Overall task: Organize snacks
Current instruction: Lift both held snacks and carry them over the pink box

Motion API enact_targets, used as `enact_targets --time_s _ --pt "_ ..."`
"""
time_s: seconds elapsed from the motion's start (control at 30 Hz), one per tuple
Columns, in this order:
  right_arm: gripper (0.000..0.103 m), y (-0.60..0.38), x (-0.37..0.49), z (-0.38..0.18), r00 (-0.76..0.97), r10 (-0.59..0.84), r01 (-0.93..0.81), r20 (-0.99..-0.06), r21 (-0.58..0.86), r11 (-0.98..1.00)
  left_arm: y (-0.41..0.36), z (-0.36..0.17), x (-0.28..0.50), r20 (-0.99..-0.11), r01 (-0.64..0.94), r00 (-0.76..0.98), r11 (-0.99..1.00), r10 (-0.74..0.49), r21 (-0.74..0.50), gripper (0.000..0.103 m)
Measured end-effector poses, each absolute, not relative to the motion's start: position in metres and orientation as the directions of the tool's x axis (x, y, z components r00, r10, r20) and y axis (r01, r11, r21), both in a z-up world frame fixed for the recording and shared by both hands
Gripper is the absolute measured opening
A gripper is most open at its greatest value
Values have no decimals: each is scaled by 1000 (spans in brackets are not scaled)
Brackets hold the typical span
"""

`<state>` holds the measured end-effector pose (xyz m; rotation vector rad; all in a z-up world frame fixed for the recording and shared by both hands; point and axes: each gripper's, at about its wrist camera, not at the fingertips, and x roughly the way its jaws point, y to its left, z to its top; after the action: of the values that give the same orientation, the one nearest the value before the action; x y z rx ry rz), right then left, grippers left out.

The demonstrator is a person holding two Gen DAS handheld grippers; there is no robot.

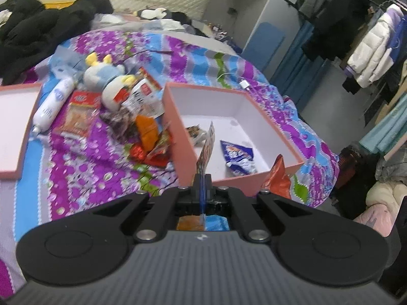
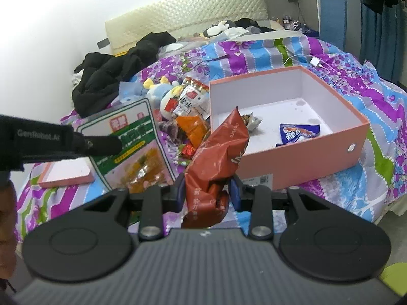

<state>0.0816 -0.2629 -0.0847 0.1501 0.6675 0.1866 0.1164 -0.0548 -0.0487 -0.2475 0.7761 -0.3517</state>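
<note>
My left gripper [image 1: 202, 181] is shut on a flat green-and-white snack packet [image 1: 206, 150], which I see edge-on over the near corner of the box. From the right wrist view the same left gripper [image 2: 109, 144] pinches that packet [image 2: 134, 132] at its side. My right gripper [image 2: 207, 186] is shut on a crumpled red-brown snack bag [image 2: 218, 152], held up in front of the box; the bag [image 1: 277, 175] shows at the box's near corner too. The pink box [image 2: 292, 160] stands open on the bed, with a blue packet [image 2: 297, 132] and a small wrapped snack [image 2: 250, 120] inside.
A heap of loose snack packets [image 1: 145, 129] lies left of the box, beside a plush toy [image 1: 106, 76] and a white tube [image 1: 52, 101]. The box lid [image 1: 15, 127] rests at far left. Black clothes [image 2: 114, 76] and a charger cable [image 2: 316, 62] lie further back on the flowered bedspread.
</note>
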Motion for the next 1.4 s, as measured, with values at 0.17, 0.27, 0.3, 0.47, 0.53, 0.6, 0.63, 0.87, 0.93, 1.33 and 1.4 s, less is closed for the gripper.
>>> enact_targets --time_s 0.17,0.27,0.3,0.47,0.53,0.6,0.63,0.87,0.93,1.33,1.4 --pt "38 -275 96 -76 795 199 -110 -573 185 977 -74 -33 136 -614 262 667 904 -422 -337 0" --pt "38 -285 110 -69 809 193 -102 -555 191 976 -84 -23 152 -600 280 670 898 -437 -340 0" --pt "38 -289 115 -66 816 185 -93 -547 192 977 -88 -19 157 -593 294 675 897 -439 -329 0" --pt "38 -311 138 -53 855 132 -50 -502 175 983 -115 -2 188 -572 365 687 893 -449 -263 0" --pt "38 -324 150 -48 864 111 -30 -491 169 985 -127 4 202 -558 396 691 886 -460 -241 0" --pt "38 -337 164 -45 868 90 -8 -488 168 986 -141 10 218 -550 424 694 881 -465 -209 0" --pt "38 -341 171 -43 867 85 -1 -490 169 986 -146 12 226 -549 434 689 876 -473 -210 0" --pt "38 -361 234 -54 816 102 -27 -569 138 990 -189 20 300 -577 466 651 860 -493 -209 0" --pt "38 -361 249 -60 794 102 -38 -599 119 992 -199 15 320 -595 469 637 859 -490 -205 0" --pt "38 -383 304 -120 621 64 60 -781 129 990 -238 -66 409 -818 410 432 891 -380 -197 0" --pt "39 -387 305 -123 614 55 78 -788 129 989 -239 -71 412 -827 405 410 889 -384 -212 0"
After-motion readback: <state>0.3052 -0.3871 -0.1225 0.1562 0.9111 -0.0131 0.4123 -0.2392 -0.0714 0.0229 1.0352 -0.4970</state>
